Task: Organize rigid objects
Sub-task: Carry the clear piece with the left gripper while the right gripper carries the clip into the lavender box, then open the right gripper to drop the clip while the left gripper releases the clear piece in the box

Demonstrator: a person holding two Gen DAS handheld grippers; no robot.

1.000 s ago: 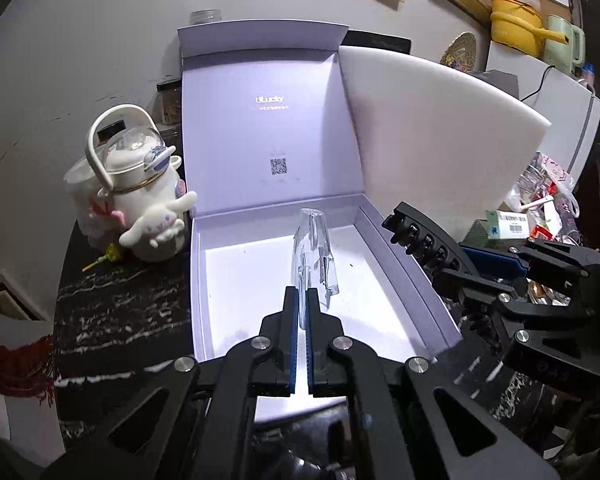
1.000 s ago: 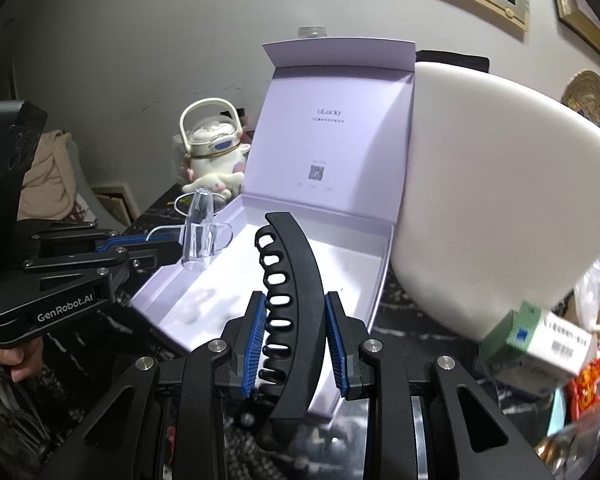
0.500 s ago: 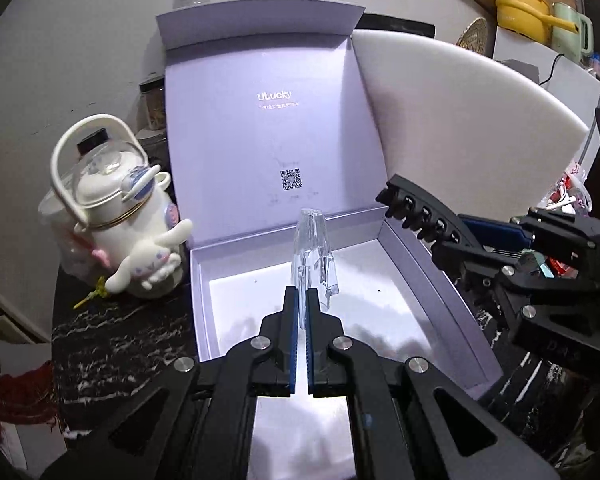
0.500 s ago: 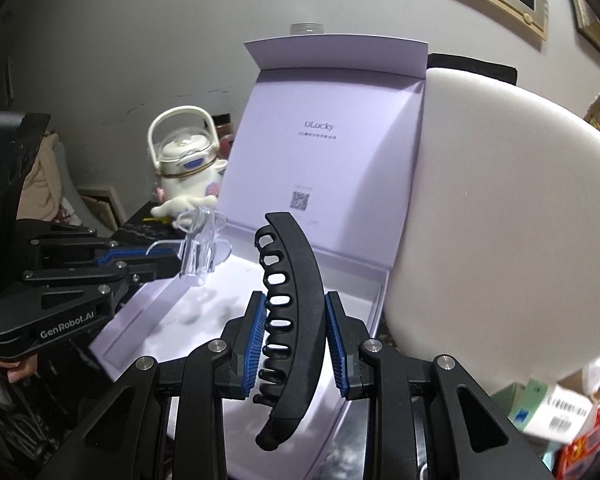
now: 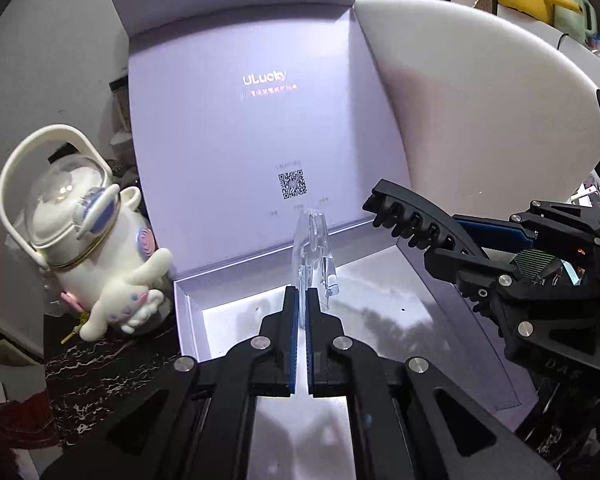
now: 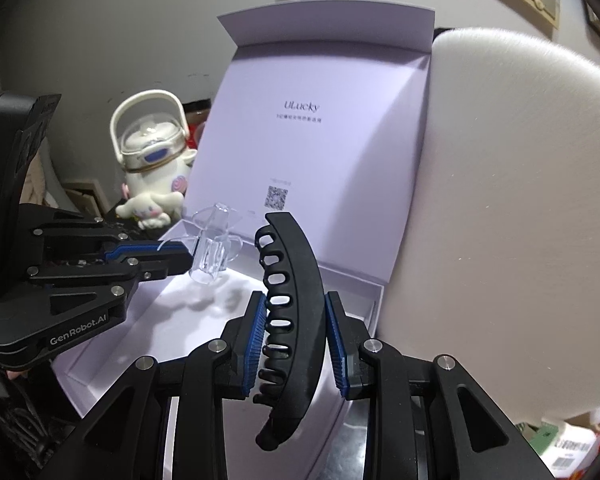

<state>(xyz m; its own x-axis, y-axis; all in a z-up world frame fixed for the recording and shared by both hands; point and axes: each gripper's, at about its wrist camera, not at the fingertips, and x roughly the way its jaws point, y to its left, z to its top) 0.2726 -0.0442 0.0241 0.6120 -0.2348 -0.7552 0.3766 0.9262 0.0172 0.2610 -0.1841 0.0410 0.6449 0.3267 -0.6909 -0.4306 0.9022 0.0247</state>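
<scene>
The open box (image 5: pixel 380 312) below both claws has bare floor. Its lid (image 5: pixel 252 128) stands up ahead, a white foam block (image 6: pixel 512 220) on the right, a toy kettle (image 5: pixel 88 236) left.

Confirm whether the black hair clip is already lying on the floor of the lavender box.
No: the black hair clip is clamped in the right gripper, held above the lavender box.

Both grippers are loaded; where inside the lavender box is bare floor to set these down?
The open lavender gift box has a bare white floor from wall to wall. The clear plastic clip in the left gripper and the black banana hair clip in the right gripper hover above it. The dark counter beside the white cartoon kettle looks cramped.
</scene>
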